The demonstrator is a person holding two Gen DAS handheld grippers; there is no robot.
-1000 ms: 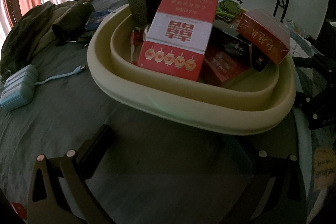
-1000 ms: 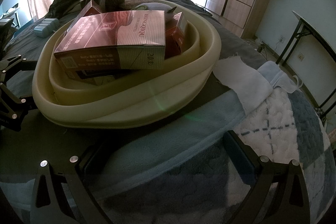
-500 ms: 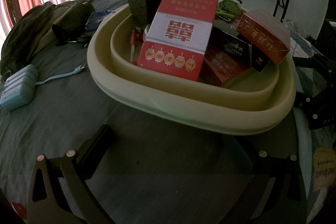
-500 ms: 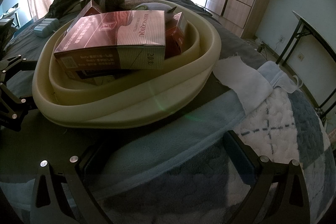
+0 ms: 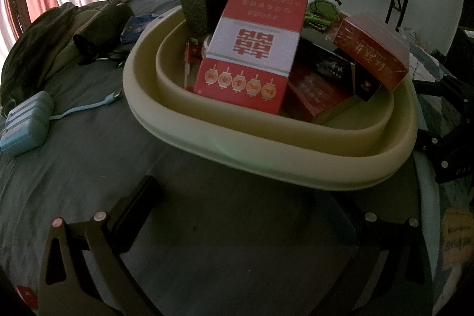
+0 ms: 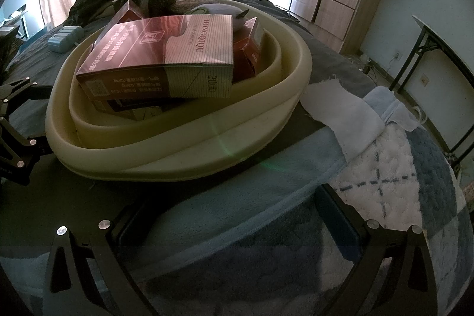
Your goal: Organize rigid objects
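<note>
**Two Grippers Idle Before a Loaded Basin**

Two grippers were found spread wide and holding nothing: the left gripper (image 5: 237,212) over a dark grey bedsheet (image 5: 89,153), the right gripper (image 6: 231,230) over a blue and white fleece blanket (image 6: 385,182). Each stood just short of the near wall of a cream oval plastic basin (image 5: 266,156), one on either side of it.

The basin was piled above its rim. A red and white carton printed with lanterns (image 5: 251,49) leaned at the left, a dark red glossy carton (image 5: 373,49) perched at the far right edge, and a maroon and silver striped carton (image 6: 166,55) lay flat on top in the right wrist view. A dark speckled sponge roll (image 5: 204,2) stood at the far side. A pale blue power bank (image 5: 26,120) with its cable lay well apart on the sheet to the left.

In my judgement, the step in hand was selecting a carton from the pile. Good practice would be to take the topmost, unburdened carton first, closing across its narrow faces and lifting straight up, so that the tilted neighbours do not slide over the rim.
</note>
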